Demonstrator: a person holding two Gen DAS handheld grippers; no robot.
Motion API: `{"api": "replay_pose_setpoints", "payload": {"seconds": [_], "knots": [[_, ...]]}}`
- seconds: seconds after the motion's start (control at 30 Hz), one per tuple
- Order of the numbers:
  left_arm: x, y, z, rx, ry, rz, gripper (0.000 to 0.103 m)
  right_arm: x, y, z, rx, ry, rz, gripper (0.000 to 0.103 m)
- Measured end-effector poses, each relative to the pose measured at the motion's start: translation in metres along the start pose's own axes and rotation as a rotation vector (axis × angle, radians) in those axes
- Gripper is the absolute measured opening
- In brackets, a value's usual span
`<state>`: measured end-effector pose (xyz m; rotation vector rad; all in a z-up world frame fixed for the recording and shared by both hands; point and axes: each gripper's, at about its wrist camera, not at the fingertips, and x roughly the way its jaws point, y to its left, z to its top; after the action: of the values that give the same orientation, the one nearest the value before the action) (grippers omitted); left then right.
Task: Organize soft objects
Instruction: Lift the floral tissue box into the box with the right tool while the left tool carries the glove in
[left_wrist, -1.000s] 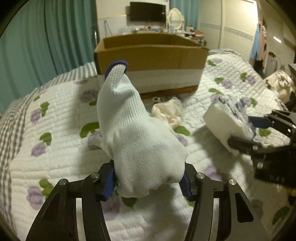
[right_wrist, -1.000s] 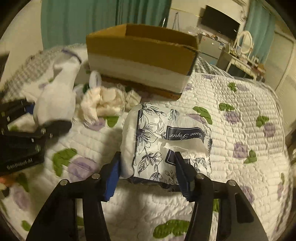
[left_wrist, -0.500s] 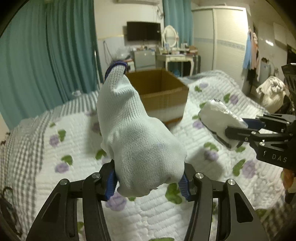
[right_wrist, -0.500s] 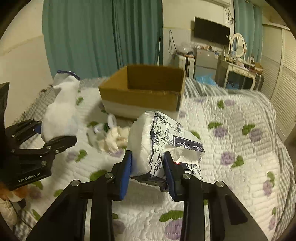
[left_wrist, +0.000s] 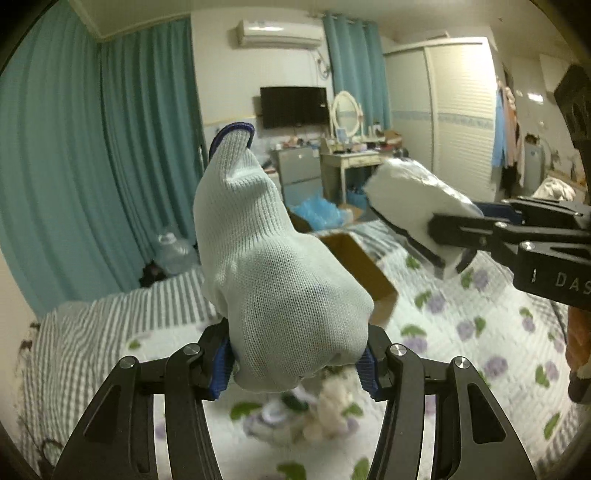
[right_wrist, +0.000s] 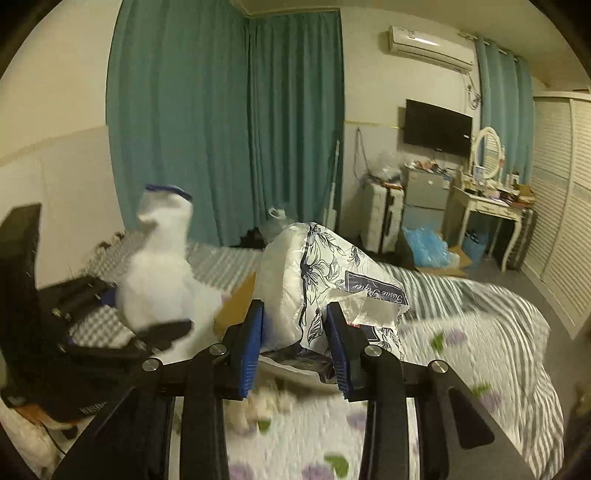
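Left gripper (left_wrist: 295, 363): jaws closed on white knit glove (left_wrist: 273, 266), blue cuff pointing up, held in air above bed (left_wrist: 461, 325). Right gripper (right_wrist: 295, 349): jaws clamped on floral tissue pack (right_wrist: 325, 280), also lifted. Box (left_wrist: 364, 266): on bed, far centre, mostly hidden behind glove. Pile of soft items (left_wrist: 325, 406): blurred, on quilt near grippers. Curtain (right_wrist: 229, 122) on far wall.
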<state>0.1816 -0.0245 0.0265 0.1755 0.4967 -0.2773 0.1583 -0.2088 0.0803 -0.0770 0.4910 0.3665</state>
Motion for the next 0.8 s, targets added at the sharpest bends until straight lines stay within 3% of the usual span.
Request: {"api": "replay_pose_setpoints", "payload": {"seconds": [0.23,0.47,0.63,0.73,0.77,0.8], "knots": [[0.081,0.007,0.022,-0.021,0.049,0.018,0.053,0.081,-0.017,0.029,0.043,0.018,0.068,0.034],[0.154,0.009,0.002,-0.016,0.145,-0.017,0.053,0.161,-0.042,0.007,0.093,0.086,0.088,0.034],[0.175,-0.001,-0.01,0.044,0.159,0.0,0.056,0.189,-0.053,-0.005,0.101,0.117,0.071,0.035],[0.177,0.004,-0.015,0.009,0.169,-0.027,0.058,0.193,-0.056,-0.01,0.098,0.126,0.053,0.039],[0.178,0.004,-0.014,0.005,0.178,-0.024,0.063,0.193,-0.057,-0.009,0.102,0.121,0.045,0.043],[0.177,0.004,-0.014,0.005,0.186,-0.014,0.069,0.192,-0.057,-0.009,0.107,0.117,0.034,0.053]]}}
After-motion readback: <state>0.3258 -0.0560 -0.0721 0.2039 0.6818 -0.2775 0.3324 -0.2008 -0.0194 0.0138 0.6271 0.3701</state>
